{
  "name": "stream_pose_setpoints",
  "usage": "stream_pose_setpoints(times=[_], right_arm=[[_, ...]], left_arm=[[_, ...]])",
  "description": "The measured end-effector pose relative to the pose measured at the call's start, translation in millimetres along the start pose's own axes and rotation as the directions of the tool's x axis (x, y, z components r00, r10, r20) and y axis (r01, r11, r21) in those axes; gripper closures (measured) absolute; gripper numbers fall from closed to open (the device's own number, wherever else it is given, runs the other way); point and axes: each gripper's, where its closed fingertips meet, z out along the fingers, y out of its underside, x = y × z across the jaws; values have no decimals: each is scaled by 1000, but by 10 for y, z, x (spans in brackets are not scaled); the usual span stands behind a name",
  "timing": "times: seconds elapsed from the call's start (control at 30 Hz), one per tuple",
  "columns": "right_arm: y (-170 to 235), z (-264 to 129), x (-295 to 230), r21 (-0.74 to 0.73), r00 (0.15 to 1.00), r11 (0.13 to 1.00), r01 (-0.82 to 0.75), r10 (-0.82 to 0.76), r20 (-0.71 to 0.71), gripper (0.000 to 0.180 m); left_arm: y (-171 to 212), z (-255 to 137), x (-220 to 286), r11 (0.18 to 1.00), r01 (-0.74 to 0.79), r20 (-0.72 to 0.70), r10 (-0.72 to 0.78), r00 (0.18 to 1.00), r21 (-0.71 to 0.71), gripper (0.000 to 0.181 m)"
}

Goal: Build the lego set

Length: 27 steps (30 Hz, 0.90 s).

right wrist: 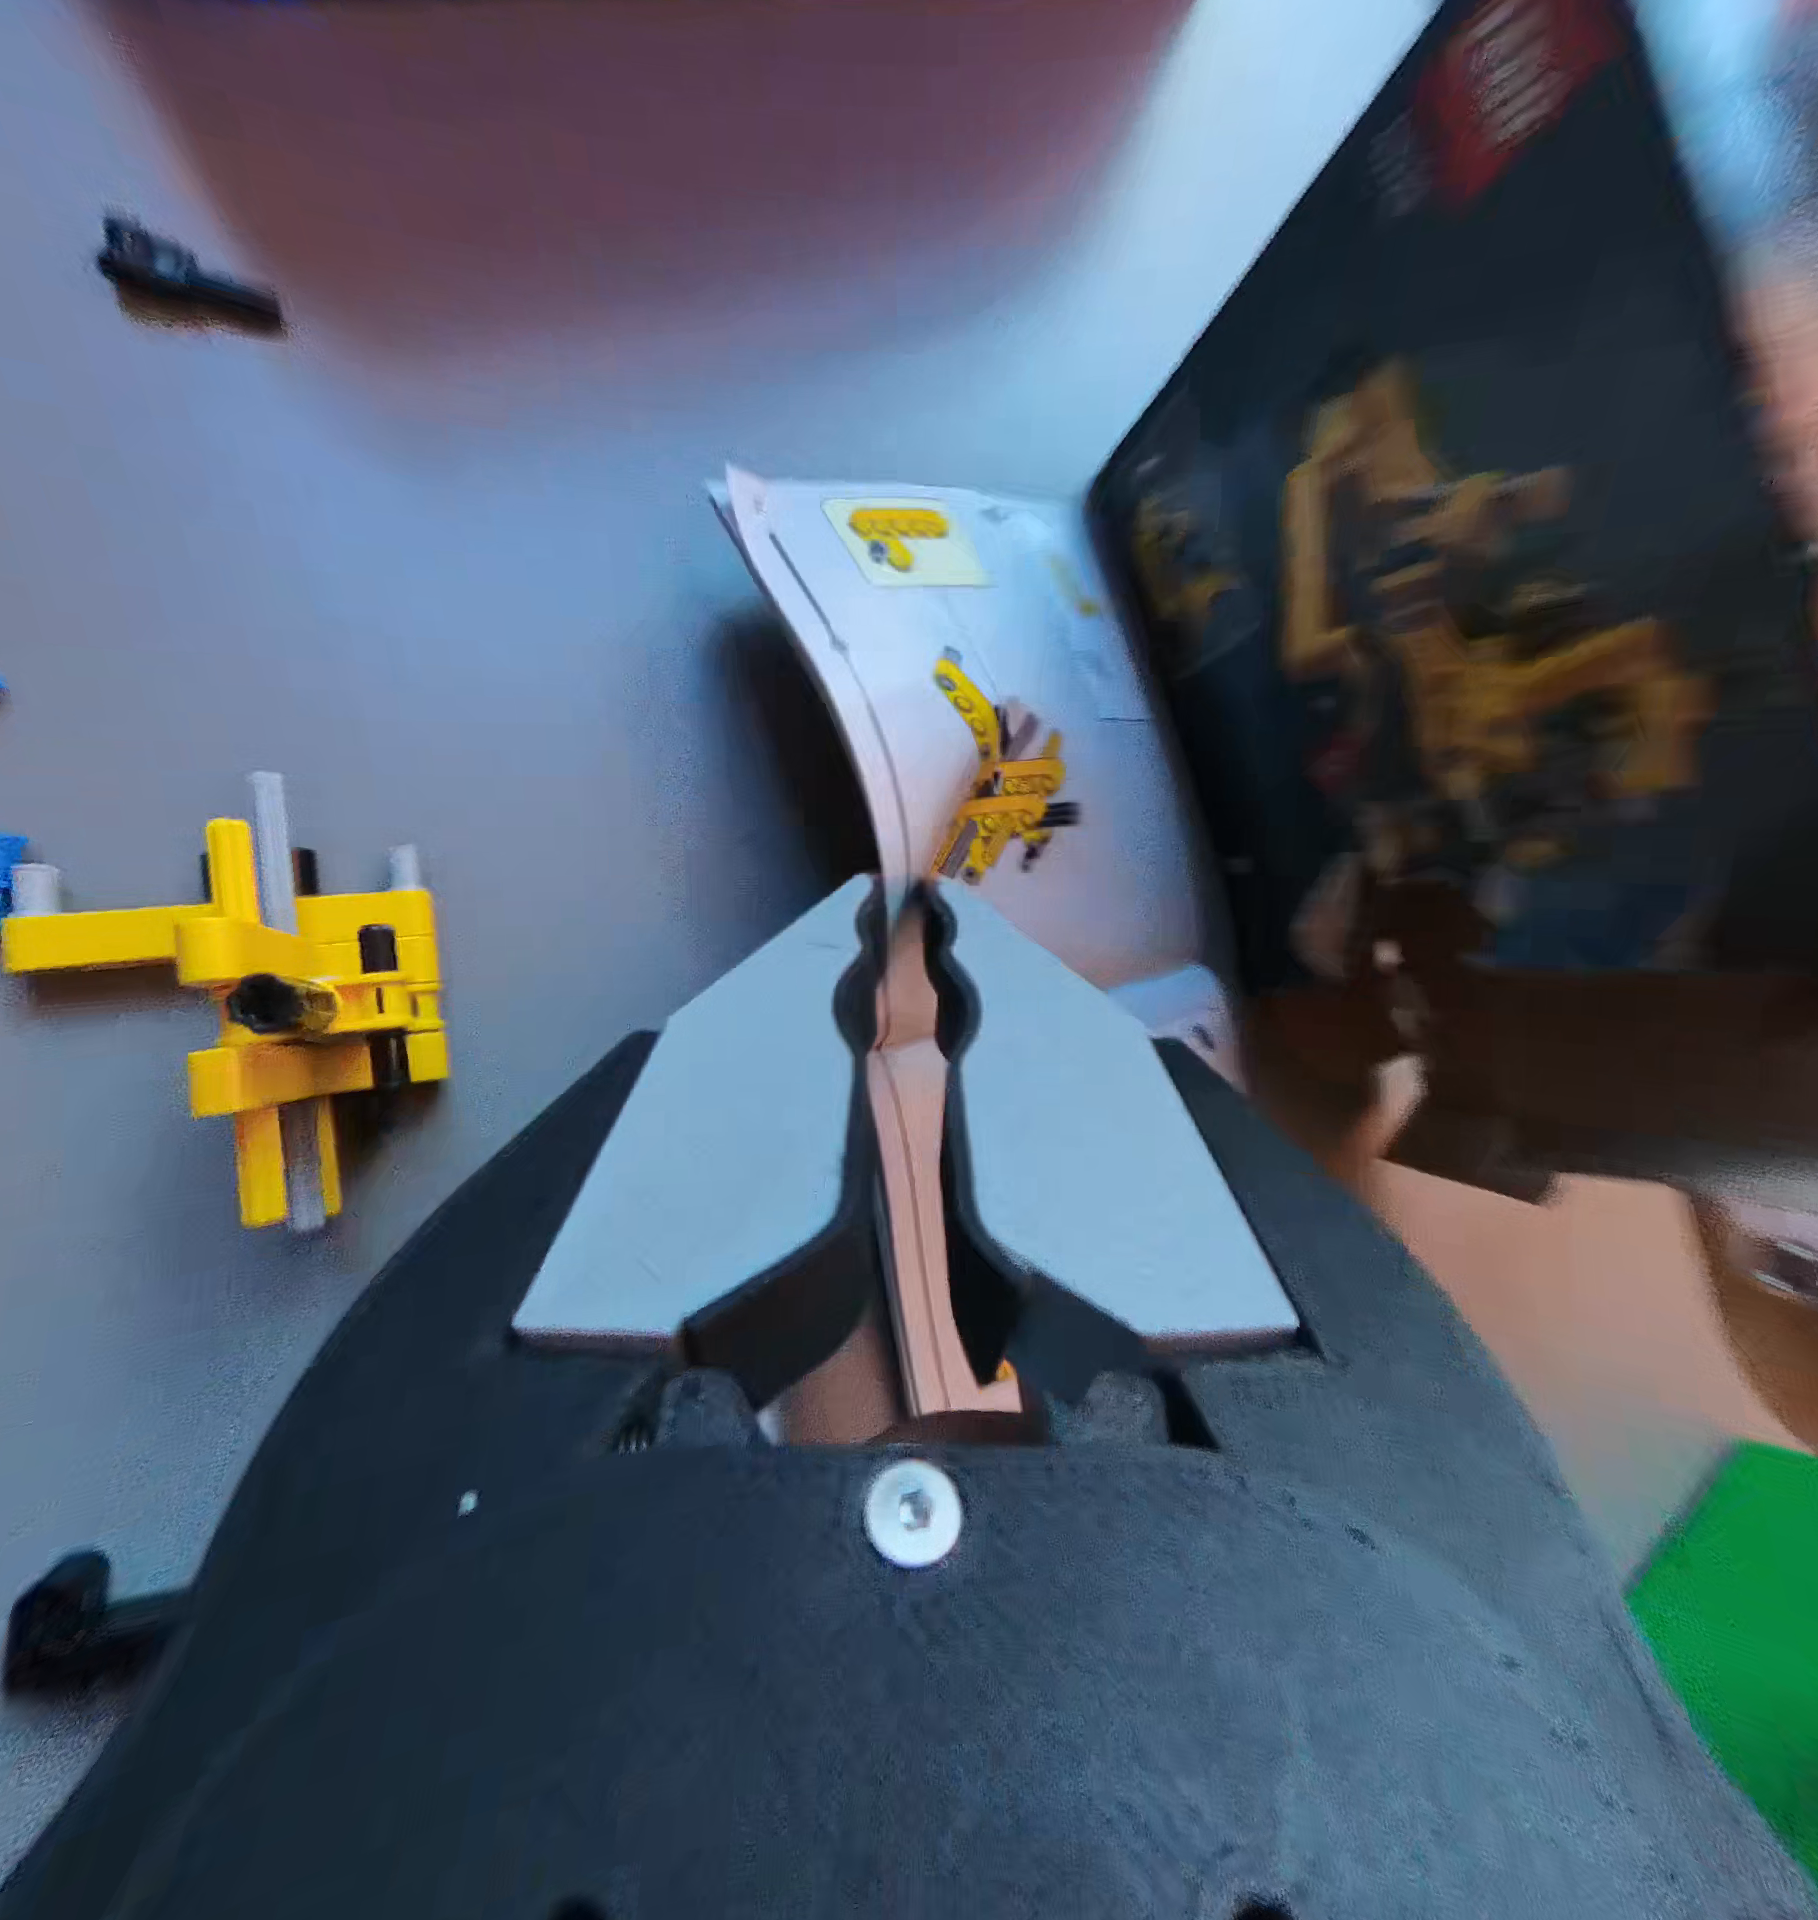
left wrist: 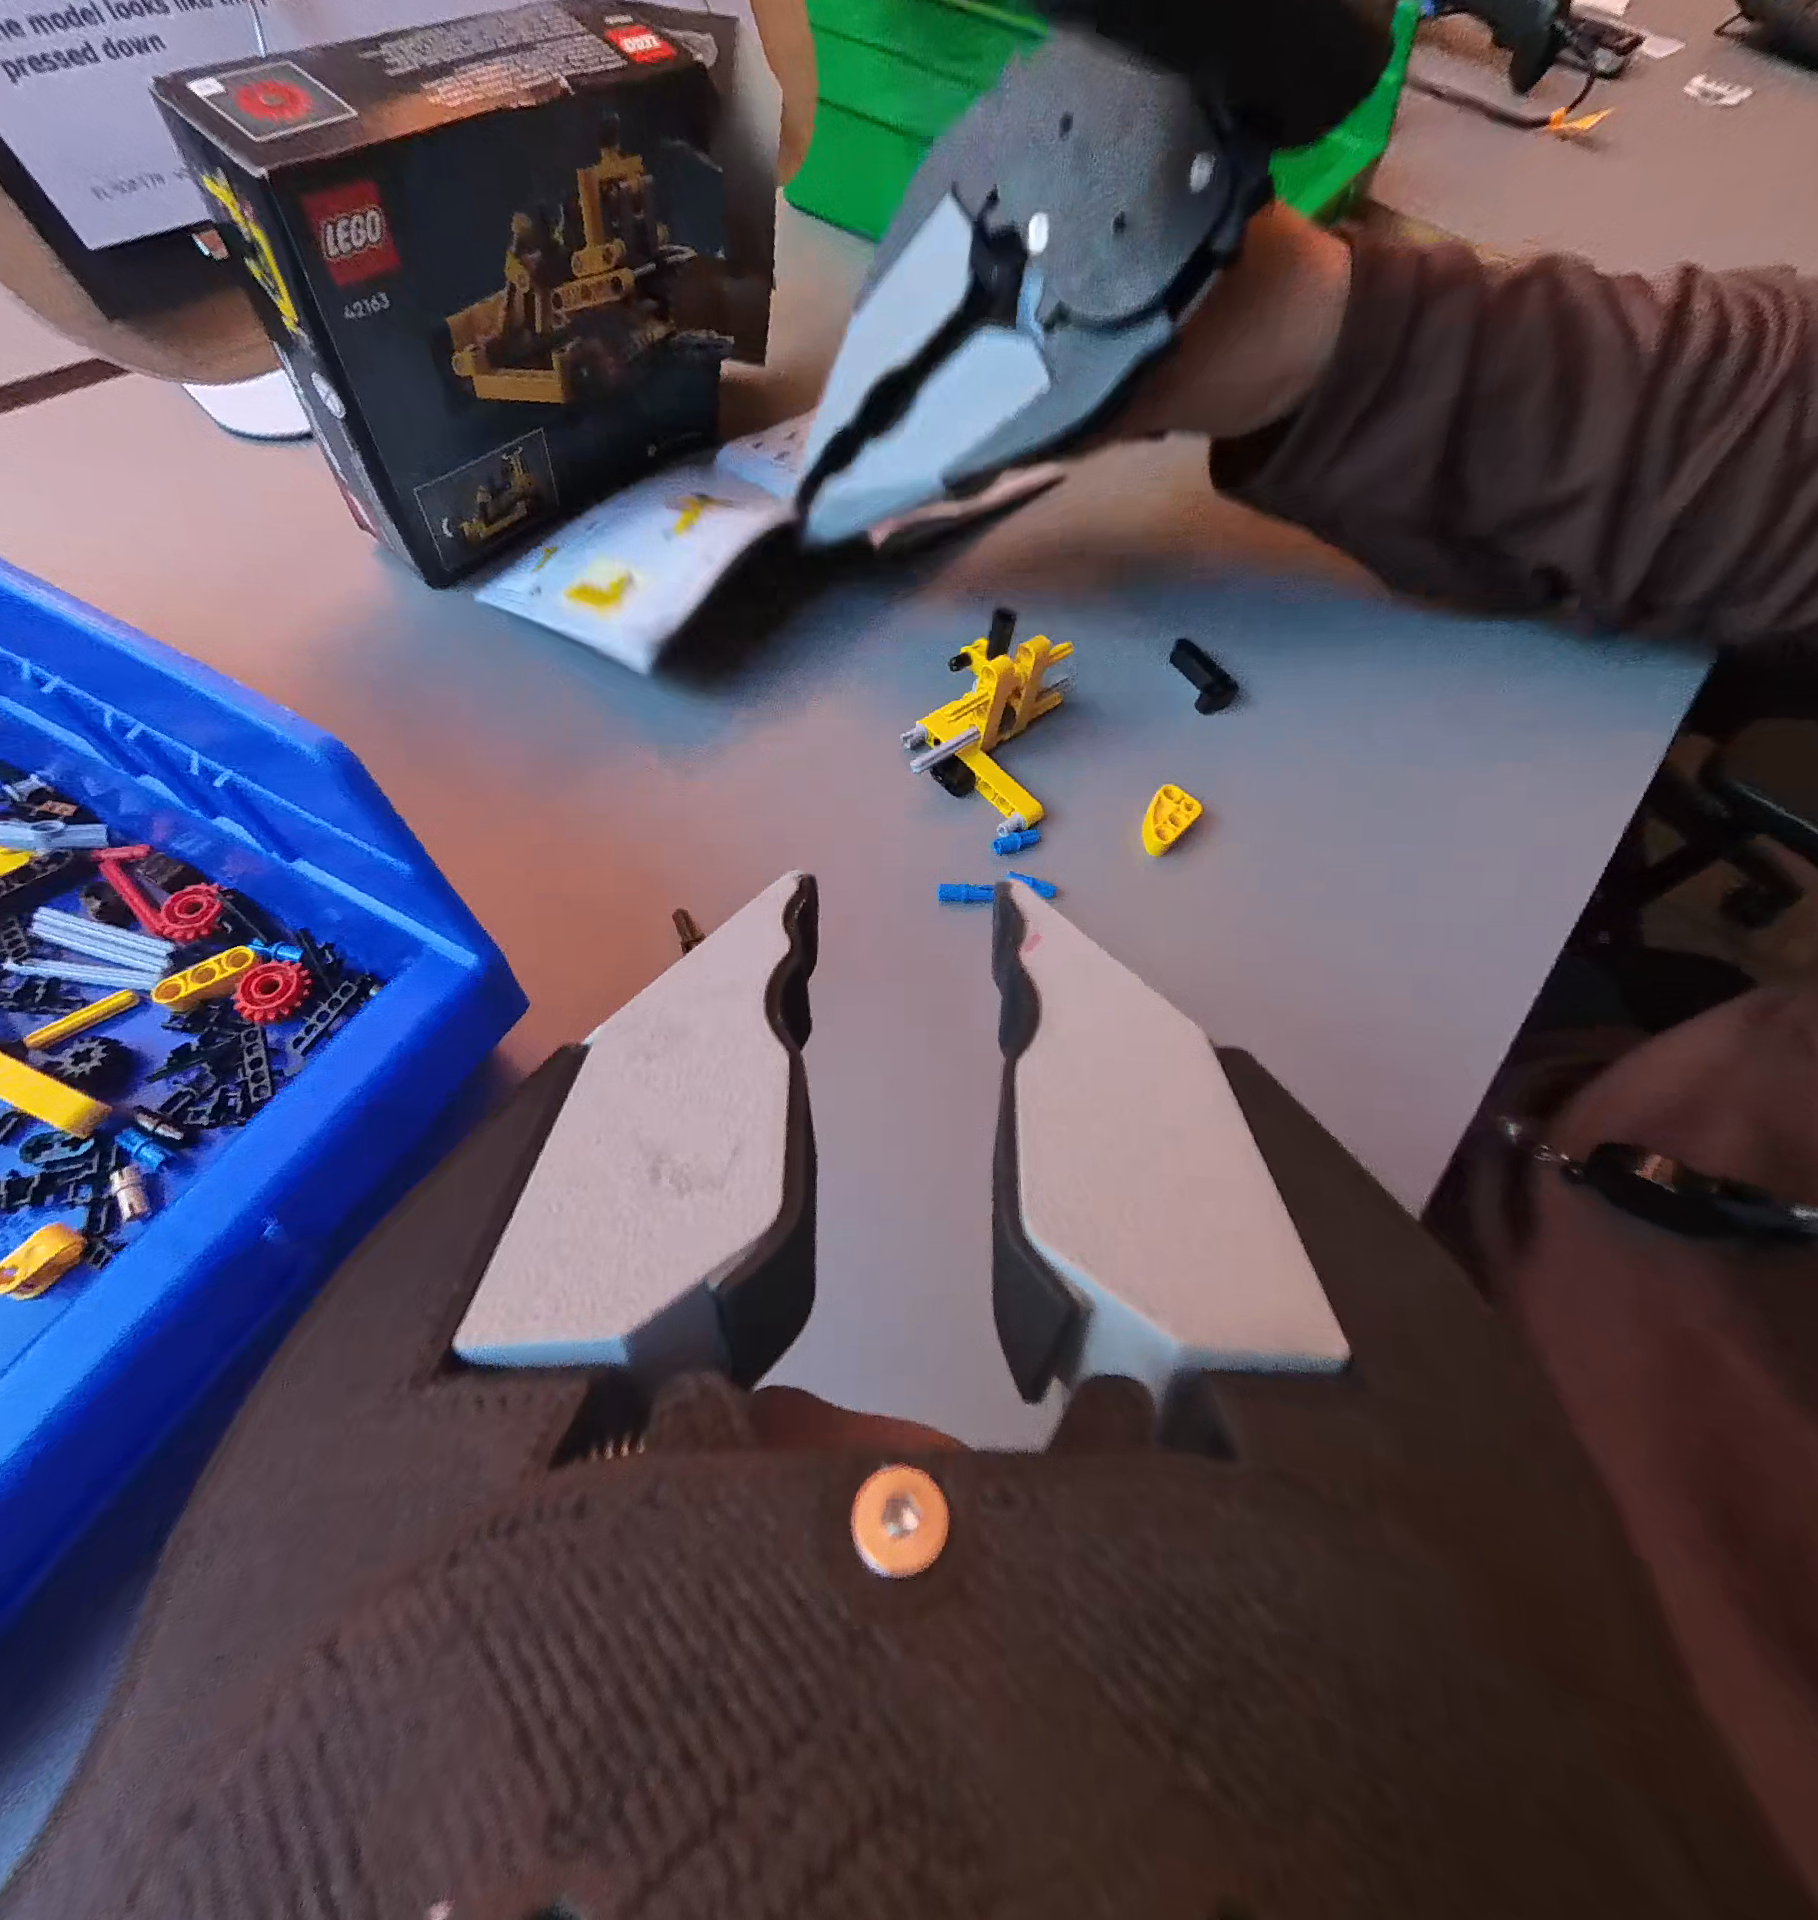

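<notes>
A small yellow lego assembly (left wrist: 988,717) lies on the grey table; it also shows in the right wrist view (right wrist: 292,987). Near it lie blue pins (left wrist: 972,891), a yellow curved piece (left wrist: 1170,819) and a black connector (left wrist: 1201,675). My left gripper (left wrist: 905,914) is open and empty, just short of the blue pins. My right gripper (right wrist: 897,896) is shut on a page of the open instruction booklet (right wrist: 946,665), lifting it so it curls. In the left wrist view the right gripper (left wrist: 832,499) sits at the booklet (left wrist: 635,566), beside the black lego box (left wrist: 489,301).
A blue bin (left wrist: 292,997) with several loose lego parts stands at the left. The lego box (right wrist: 1456,665) stands right of the booklet. A green container (left wrist: 884,114) is behind. A brown sleeve (left wrist: 1570,416) reaches in from the right. The table edge (left wrist: 1570,935) runs along the right. My right fingertips sit around 20 cm from my left ones. The yellow curved piece (left wrist: 1170,819) is about 15 cm from both grippers' fingertips.
</notes>
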Motion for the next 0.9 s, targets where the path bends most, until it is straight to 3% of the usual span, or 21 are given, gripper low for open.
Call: stream_pose_setpoints(times=[0.1, 0.2, 0.37, 0.53, 0.7, 0.9], right_arm=[[-176, -354, 336, 64, 988, 986, -152, 152, 8, 180], [-129, -518, 557, 33, 985, 985, -170, 170, -17, 180], [-142, -403, 117, 59, 980, 985, -163, 155, 126, 180], [48, -128, -230, -65, 990, 995, -69, 77, 121, 174], [126, -1, -328, -112, 967, 983, -148, 167, 191, 149], [16, -53, -335, -72, 918, 960, -272, 281, 279, 141]], left_arm=[[18, -92, 29, 999, -19, -16, 20, 1000, 27, 151], [65, -106, 33, 999, -14, -23, 14, 1000, 30, 152], [125, -105, 39, 999, 0, -29, 1, 1000, 32, 152], [135, -169, -12, 1000, -6, -6, 7, 1000, 26, 152], [112, -292, -117, 998, 26, -5, -25, 1000, 62, 151], [121, -447, -351, 995, 39, 27, -42, 999, 89, 151]])
